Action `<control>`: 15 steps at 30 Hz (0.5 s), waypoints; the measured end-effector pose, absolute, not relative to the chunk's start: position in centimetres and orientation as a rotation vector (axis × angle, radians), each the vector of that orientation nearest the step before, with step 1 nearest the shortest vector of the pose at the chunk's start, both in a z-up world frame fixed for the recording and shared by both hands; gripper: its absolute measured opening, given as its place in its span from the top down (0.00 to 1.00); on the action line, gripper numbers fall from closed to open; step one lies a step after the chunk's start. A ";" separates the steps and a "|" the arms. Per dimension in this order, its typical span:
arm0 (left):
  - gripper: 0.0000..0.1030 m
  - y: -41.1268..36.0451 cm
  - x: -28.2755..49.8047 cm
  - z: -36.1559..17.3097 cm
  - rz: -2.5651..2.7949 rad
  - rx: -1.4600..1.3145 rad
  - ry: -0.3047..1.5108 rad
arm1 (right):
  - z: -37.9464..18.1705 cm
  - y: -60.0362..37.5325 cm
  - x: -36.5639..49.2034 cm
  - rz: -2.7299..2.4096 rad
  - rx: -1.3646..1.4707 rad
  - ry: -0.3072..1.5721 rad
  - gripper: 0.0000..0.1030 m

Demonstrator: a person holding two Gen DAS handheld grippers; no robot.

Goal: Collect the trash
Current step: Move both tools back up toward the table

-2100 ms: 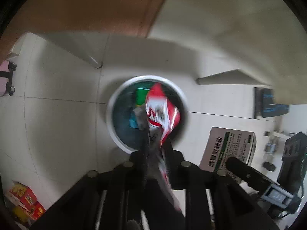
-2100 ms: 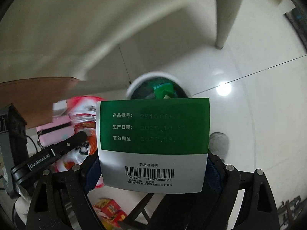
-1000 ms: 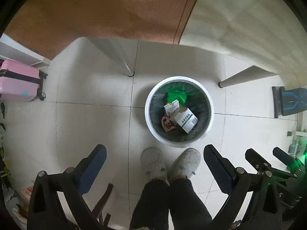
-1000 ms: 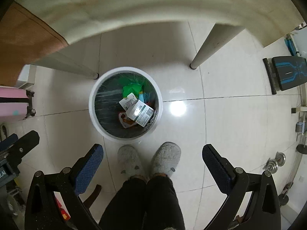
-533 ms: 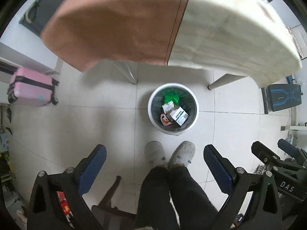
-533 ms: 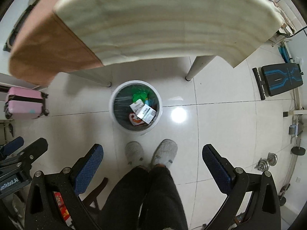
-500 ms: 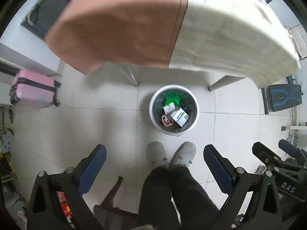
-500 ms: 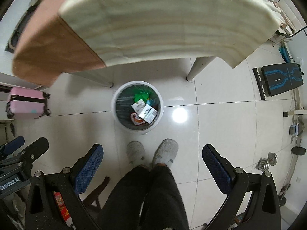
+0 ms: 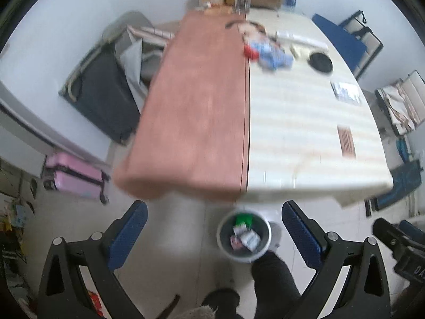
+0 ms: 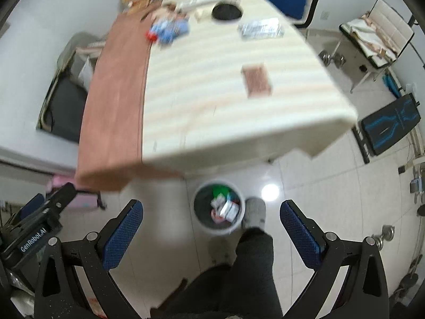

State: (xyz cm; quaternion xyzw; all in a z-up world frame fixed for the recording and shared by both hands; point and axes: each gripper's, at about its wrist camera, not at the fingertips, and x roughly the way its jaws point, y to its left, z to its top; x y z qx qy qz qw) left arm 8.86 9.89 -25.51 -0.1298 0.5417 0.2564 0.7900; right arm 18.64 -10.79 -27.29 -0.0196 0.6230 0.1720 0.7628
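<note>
A white trash bin (image 9: 220, 242) stands on the floor below the table's near edge, holding a green wrapper, a white box and a red packet; it also shows in the right wrist view (image 10: 198, 218). My left gripper (image 9: 214, 236) is open and empty, high above the bin. My right gripper (image 10: 211, 232) is open and empty too. On the far part of the table lie blue and red wrappers (image 9: 268, 53), a brown packet (image 9: 346, 141) and a silvery packet (image 9: 345, 91); the wrappers (image 10: 168, 30) and brown packet (image 10: 256, 79) show in the right view.
The table (image 9: 292, 122) has a brown cloth (image 9: 194, 111) on its left half. A black round object (image 9: 321, 62) and boxes stand at the far end. A pink suitcase (image 9: 77, 176) stands at left, chairs (image 10: 377, 34) at right. The person's leg (image 10: 252, 252) is beside the bin.
Both grippers dropped their trash, the red packet and the green-white box, into the bin and opened. They have since risen and tilted up, so the tabletop has come into view.
</note>
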 end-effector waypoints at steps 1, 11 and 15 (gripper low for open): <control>0.00 10.4 10.3 -25.1 0.556 -0.277 1.160 | -27.1 -10.8 20.5 0.367 -0.031 1.352 0.00; 0.00 15.9 28.2 -27.6 0.633 -0.370 1.220 | -32.9 -11.2 46.1 0.251 0.025 1.399 0.00; 0.00 17.9 35.1 -30.9 0.650 -0.443 1.293 | -37.2 -11.2 54.4 0.223 0.041 1.445 0.00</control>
